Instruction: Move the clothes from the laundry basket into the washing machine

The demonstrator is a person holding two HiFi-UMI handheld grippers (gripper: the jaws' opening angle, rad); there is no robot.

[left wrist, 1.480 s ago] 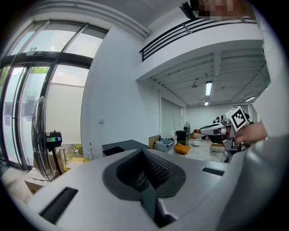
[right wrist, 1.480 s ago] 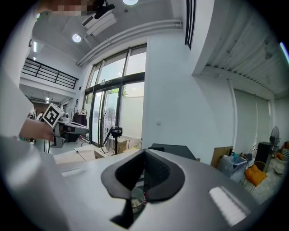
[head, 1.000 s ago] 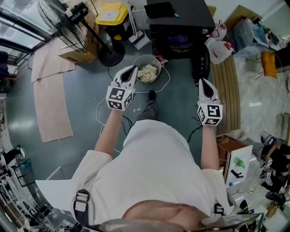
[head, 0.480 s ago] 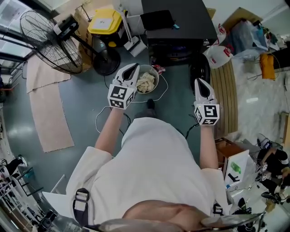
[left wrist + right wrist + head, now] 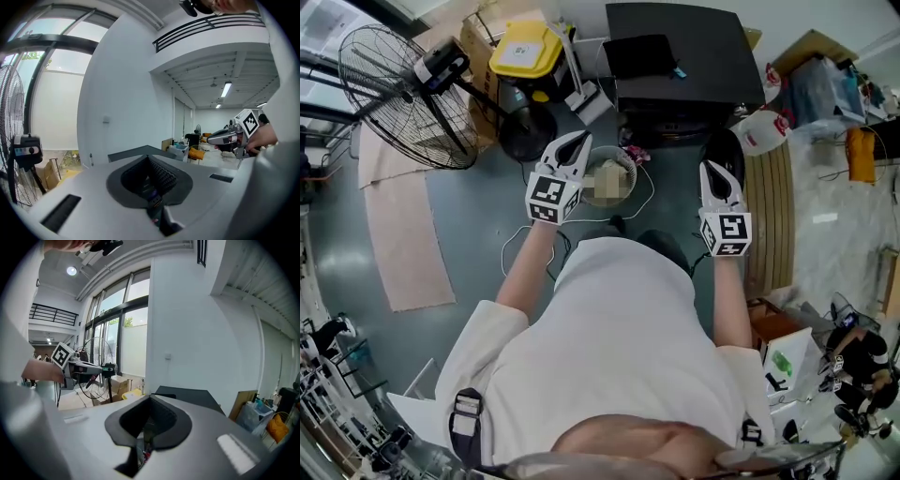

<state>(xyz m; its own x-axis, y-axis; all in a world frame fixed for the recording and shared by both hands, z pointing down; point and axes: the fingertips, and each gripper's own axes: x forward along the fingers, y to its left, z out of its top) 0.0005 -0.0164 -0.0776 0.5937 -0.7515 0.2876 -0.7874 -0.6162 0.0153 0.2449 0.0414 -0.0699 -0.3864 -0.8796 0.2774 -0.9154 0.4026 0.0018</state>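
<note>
Grey floor (image 5: 478,234): left gripper (image 5: 574,141) and right gripper (image 5: 711,170), fingers pressed together, empty; laundry basket (image 5: 630,156) holding clothes (image 5: 602,167); washing machine (image 5: 684,47) beyond; hazard likely: white cable (image 5: 650,184) ringing basket could snag feet.

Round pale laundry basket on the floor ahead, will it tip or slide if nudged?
The round pale laundry basket looks wide-mouthed, so it probably slides on the smooth grey floor rather than tipping. It seems small beside the black machine, so it is likely light.
</note>
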